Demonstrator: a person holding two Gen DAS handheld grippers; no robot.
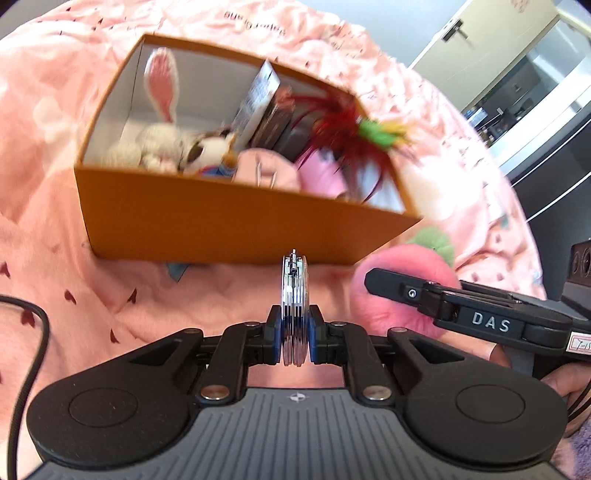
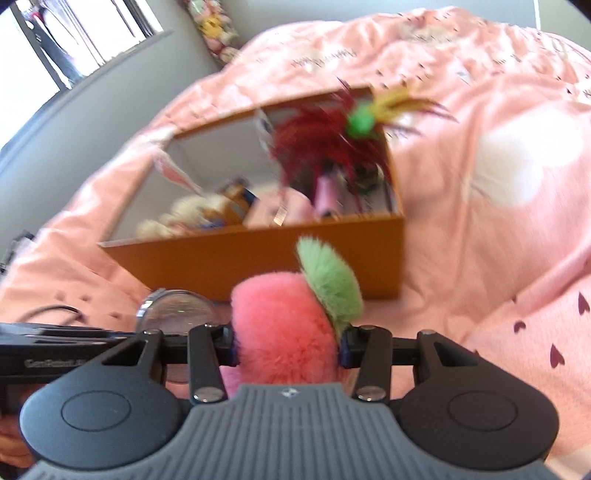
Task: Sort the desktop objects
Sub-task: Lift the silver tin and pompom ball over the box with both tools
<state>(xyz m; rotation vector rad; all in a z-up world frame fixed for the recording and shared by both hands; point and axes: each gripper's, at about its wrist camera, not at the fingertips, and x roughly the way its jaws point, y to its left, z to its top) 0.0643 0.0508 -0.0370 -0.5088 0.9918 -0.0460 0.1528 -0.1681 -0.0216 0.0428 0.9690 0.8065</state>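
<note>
Mirror [image 1: 294, 314] clamped edge-on between left tool [image 1: 294, 334] pads.

home bedroom, by the look of it. soft pink bedding [image 2: 480, 110] with small dark heart prints and white patches covers the whole work surface, rumpled like a duvet. floral pillow [image 2: 214, 29] against a grey wall, window [image 2: 74, 37] beside it. door with a handle [image 1: 480, 40] in the left wrist view. orange box [image 1: 221, 221] of plush toys on the bedding.

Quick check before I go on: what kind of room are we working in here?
Most likely a bedroom: the orange box sits on a rumpled pink bedspread, with a window behind and a door nearby.
</note>
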